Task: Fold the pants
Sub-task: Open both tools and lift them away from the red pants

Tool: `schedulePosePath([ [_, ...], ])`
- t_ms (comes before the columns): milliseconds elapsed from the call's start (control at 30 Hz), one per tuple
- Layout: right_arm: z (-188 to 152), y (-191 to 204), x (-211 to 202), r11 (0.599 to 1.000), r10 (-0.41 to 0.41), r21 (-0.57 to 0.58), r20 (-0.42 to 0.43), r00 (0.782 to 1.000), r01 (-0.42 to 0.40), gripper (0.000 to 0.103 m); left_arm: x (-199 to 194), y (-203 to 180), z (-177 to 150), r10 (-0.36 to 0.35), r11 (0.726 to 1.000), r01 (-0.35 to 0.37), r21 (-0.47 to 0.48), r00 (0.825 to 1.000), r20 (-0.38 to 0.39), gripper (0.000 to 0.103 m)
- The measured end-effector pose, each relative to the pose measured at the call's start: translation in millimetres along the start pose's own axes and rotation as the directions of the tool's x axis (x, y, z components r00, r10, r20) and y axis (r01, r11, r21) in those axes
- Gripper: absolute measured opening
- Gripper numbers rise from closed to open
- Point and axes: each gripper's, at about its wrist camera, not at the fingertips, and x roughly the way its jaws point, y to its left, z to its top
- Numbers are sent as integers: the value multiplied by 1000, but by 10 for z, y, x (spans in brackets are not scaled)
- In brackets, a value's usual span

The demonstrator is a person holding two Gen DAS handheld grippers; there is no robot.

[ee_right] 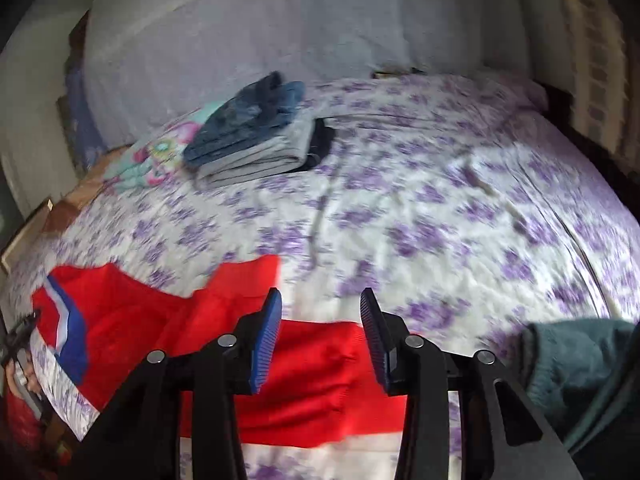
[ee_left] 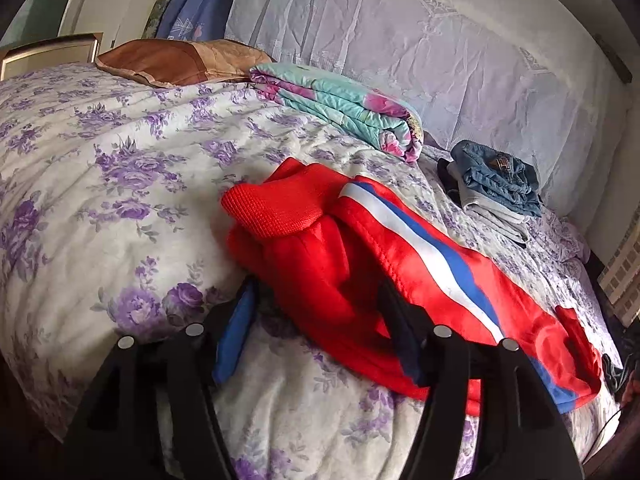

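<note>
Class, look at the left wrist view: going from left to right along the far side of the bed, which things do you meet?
Brown pillow → folded floral quilt → stack of folded clothes with jeans on top.

A home bedroom — floral-quilted bed (ee_left: 100,168), pillow (ee_left: 168,62), folded blanket (ee_left: 344,104).

left wrist view: sitting low and close over the bedspread (ee_left: 100,168), looking along its fingers across the red pants (ee_left: 360,260) toward the pillow end and the wall drape (ee_left: 400,40).
right wrist view: hovering a bit higher, blurry, facing across the bed toward the far wall.
shared bit: both are catching the red pants, the floral bedspread, the folded clothes stack (ee_left: 496,188) and the teal quilt (ee_left: 340,108).
</note>
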Motion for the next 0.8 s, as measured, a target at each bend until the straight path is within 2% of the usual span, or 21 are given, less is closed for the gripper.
schedulePosePath([
  [33,58,226,110,999,9,-47,-20,1000,-10,68,-5,-1,-9,0,1000,0,1,1000,6,61],
  [100,143,626,364,992,-1,-125,-53,999,-6,70,-21,19,-10,-18,1000,18,-7,1000,11,62],
  [167,183,923,616,982,-49,-186,-85,995,32,74,-29,31,-11,-30,1000,30,-9,999,15,62],
  [267,148,1075,922,965,-108,-250,-120,987,75,77,-28,16,-20,-28,1000,28,11,1000,14,62],
  [300,90,1049,943,961,-115,-264,-125,986,78,74,-34,17,-23,-34,999,34,15,999,16,63],
  [400,-64,813,740,961,-133,-254,-88,987,107,36,-59,21,-40,-65,997,64,34,998,27,66],
  [500,-233,415,334,972,-161,-177,-40,986,152,28,-63,7,-44,-73,997,71,41,997,32,69],
  [567,-395,51,45,985,-161,-63,-25,987,160,25,-66,4,-42,-78,996,76,41,996,34,70],
  [600,-506,-159,-116,987,-157,22,-15,988,157,26,-66,6,-41,-80,996,78,40,996,35,70],
  [633,-621,-357,-239,983,-154,103,-12,988,154,44,-67,5,-42,-81,996,80,40,996,35,70],
  [667,-746,-529,-338,972,-156,175,-14,988,156,73,-69,6,-42,-84,996,82,41,996,35,71],
  [700,-863,-670,-442,959,-158,238,2,987,153,81,-66,6,-40,-85,996,83,42,996,35,71],
  [800,-1020,-848,-634,937,-132,333,46,990,109,82,-68,7,-40,-88,995,86,43,995,37,71],
])
